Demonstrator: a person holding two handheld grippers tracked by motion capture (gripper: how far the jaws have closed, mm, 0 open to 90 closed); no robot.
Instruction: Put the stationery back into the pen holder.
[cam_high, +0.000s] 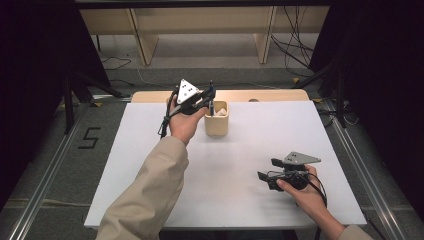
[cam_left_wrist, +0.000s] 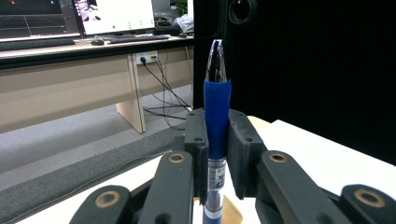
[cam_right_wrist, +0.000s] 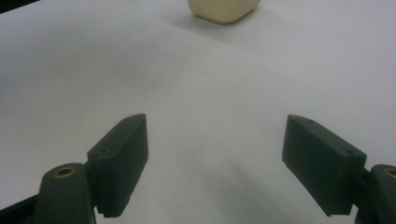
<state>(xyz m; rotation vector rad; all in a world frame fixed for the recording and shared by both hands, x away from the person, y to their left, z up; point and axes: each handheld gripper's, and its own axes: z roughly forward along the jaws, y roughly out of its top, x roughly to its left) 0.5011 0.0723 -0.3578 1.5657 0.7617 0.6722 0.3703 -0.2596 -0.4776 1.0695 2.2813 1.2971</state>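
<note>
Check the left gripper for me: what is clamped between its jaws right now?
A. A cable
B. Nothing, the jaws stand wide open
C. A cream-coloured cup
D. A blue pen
D: in the left gripper view the left gripper has its jaws closed on the blue pen, which stands upright between the pads; the high view shows this gripper beside the cream holder.

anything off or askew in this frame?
Nothing stands out. The left claw is shut on a blue pen above the upright beige cup; the right claw rests open on the white table.
</note>
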